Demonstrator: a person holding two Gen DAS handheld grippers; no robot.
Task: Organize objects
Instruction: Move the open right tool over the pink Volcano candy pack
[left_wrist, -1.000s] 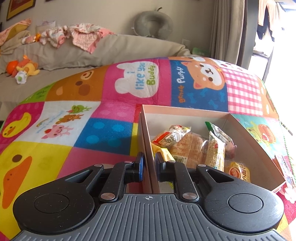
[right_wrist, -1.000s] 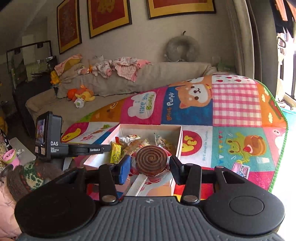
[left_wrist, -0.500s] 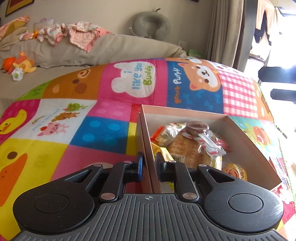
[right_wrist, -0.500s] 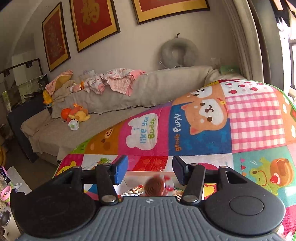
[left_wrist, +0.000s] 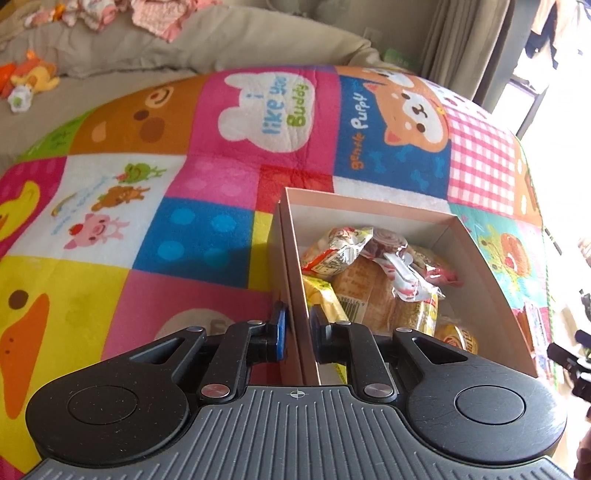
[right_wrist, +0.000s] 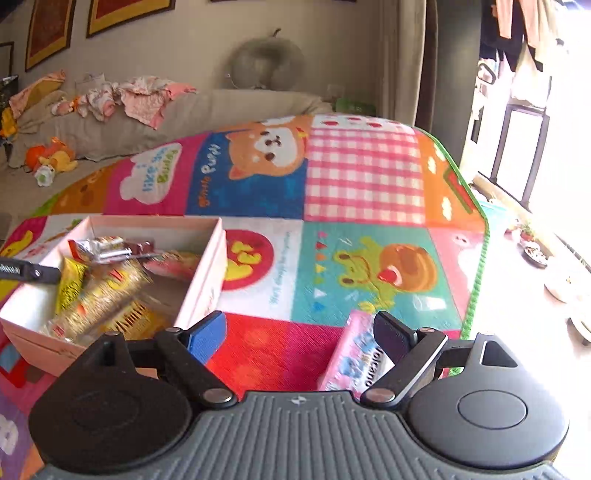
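Note:
A pale pink cardboard box (left_wrist: 491, 273) sits on a colourful play mat and holds several snack packets. A wrapped brown swirl lollipop (left_wrist: 391, 247) lies on top of them. My left gripper (left_wrist: 295, 328) is shut on the box's near left wall. The box also shows at the left of the right wrist view (right_wrist: 207, 277). My right gripper (right_wrist: 301, 332) is open and empty above the mat, to the right of the box. A pink snack packet (right_wrist: 356, 354) lies on the mat just under its right finger.
The play mat (right_wrist: 362, 206) covers the floor; its green edge runs at the right, with bare floor and small bowls (right_wrist: 535, 254) beyond. A beige sofa (right_wrist: 155, 122) with clothes and toys stands behind. The left gripper's finger (right_wrist: 29, 271) reaches in at the left.
My right gripper let the swirl lollipop go into the box, opened wide, and moved right over the mat toward the pink packet. My left gripper kept its hold on the box wall.

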